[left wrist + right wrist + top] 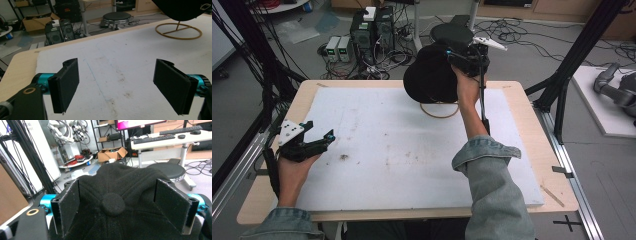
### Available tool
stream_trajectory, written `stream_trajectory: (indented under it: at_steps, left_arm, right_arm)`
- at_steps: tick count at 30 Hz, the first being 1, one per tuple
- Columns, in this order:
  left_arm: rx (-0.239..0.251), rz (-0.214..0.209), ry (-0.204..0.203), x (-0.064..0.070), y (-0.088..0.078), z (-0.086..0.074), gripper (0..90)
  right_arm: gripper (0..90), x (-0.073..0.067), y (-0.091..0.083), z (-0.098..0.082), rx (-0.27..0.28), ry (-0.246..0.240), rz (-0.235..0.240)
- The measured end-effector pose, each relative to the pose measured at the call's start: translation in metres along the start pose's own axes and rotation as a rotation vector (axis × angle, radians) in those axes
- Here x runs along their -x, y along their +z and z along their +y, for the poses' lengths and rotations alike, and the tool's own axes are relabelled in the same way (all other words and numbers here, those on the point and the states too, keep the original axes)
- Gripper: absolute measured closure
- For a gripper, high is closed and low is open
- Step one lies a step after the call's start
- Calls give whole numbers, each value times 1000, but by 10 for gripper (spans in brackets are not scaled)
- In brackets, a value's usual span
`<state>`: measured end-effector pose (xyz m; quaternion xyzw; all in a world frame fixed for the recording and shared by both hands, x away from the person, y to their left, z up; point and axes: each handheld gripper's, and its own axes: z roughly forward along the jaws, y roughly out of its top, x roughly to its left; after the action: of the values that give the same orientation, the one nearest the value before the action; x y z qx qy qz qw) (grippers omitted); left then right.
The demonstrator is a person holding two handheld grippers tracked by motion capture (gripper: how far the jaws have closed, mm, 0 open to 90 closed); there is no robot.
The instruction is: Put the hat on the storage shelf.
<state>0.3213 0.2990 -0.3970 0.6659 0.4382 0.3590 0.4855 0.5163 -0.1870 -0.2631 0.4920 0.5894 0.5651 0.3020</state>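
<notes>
A black cap (pixel 430 77) sits raised over the far middle of the white board (pixel 387 165), on a stand with a gold ring base (pixel 439 111). My right gripper (pixel 451 59) is open at the cap's right side. In the right gripper view its jaws stand wide apart on either side of the cap's top button (pixel 113 204), with the cap (pixel 125 182) between them. My left gripper (pixel 319 130) hovers open and empty over the board's left edge. In the left gripper view, the left gripper (pixel 120 82) faces bare board, with the cap (pixel 180 10) and ring base (pixel 178 31) at the far right.
The board covers most of a wooden table (pixel 532 115). Black frame posts (pixel 572 55) stand at both sides. Behind the table are a round stool (pixel 452 32), computer boxes (pixel 372 30) and loose cables on the floor.
</notes>
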Motion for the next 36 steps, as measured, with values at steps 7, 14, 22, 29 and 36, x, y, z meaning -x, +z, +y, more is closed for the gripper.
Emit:
stream_trajectory:
  at_steps: [7, 14, 22, 29, 36]
  left_arm:
    - [4, 0, 0, 1, 0, 0, 211]
    - [4, 0, -2, 1, 0, 0, 211]
    - [3, 5, -6, -1, -1, 0, 211]
    - [2, -5, -3, 1, 4, 1, 211]
    - [0, -7, 0, 2, 5, 1, 211]
  right_arm:
    - [210, 6, -12, 5, 13, -10, -15]
    - [171, 18, -29, 7, 3, -13, -28]
    - [138, 23, -55, 11, 24, -33, -46]
    - [127, 25, -79, 4, 14, -52, -47]
    - [121, 28, -107, -8, 26, -57, -43]
